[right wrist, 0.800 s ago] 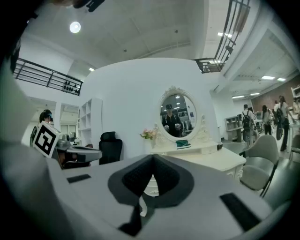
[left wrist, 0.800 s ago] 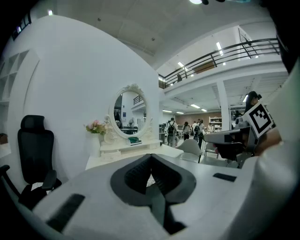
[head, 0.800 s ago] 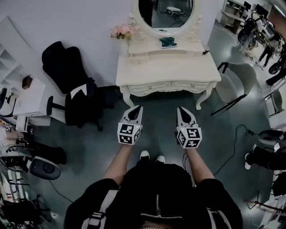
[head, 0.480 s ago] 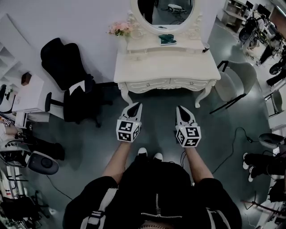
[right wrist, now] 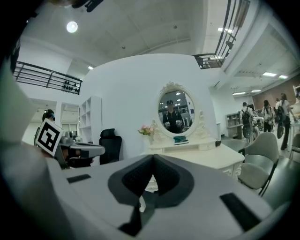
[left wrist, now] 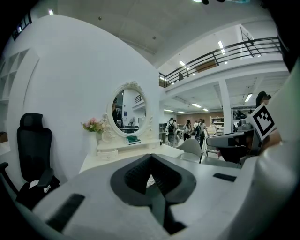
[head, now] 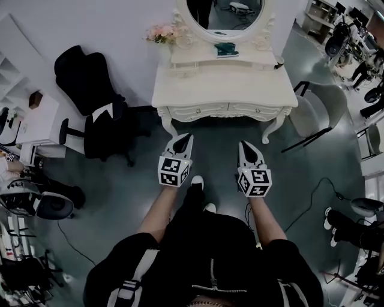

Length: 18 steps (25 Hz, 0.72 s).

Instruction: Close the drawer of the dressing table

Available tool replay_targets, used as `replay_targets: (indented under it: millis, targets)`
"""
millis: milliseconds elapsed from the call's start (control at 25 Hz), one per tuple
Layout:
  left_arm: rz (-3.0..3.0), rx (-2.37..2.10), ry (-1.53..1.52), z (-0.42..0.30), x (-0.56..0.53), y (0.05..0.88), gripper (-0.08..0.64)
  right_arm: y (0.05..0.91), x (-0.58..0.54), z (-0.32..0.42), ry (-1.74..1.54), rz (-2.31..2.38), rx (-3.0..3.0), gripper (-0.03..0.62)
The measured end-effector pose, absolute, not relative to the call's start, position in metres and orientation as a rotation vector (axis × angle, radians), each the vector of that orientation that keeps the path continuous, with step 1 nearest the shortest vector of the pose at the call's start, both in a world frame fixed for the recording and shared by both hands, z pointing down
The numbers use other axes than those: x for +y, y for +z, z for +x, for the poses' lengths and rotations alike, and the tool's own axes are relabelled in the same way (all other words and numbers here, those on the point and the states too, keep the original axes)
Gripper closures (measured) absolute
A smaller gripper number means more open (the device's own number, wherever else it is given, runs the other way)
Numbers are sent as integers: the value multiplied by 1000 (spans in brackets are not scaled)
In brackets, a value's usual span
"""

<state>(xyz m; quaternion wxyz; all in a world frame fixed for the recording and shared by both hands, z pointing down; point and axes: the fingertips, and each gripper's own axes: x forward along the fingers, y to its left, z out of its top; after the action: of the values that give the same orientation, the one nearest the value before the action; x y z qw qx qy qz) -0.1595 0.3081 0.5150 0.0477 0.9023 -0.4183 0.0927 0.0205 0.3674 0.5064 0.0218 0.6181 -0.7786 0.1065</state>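
Note:
The white dressing table (head: 225, 89) stands against the wall ahead, with an oval mirror (head: 225, 15) above it. Two wide drawers (head: 225, 111) run along its front and look flush. On the left of its upper shelf a small drawer (head: 183, 64) looks pulled out a little; it also shows as the small drawer (left wrist: 107, 155) in the left gripper view. My left gripper (head: 187, 138) and right gripper (head: 245, 146) are held side by side over the floor, well short of the table. Both are shut with nothing in them.
A black office chair (head: 90, 102) stands left of the table, a grey chair (head: 321, 111) to its right. Pink flowers (head: 159, 33) and a teal object (head: 226, 50) sit on the shelf. Cables (head: 312, 198) lie on the floor at right. People stand far right.
One foot has stepped forward between the grippers, and the view has shifted slightly toward the table. Both grippers keep their place and stay shut.

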Motion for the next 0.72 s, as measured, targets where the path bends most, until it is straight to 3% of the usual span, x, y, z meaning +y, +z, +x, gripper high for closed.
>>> replay_targets:
  millis: [720]
  targets:
    - [2766,-1199,291,-114,149,531,554,514,220,51,338,1913,-2389,592]
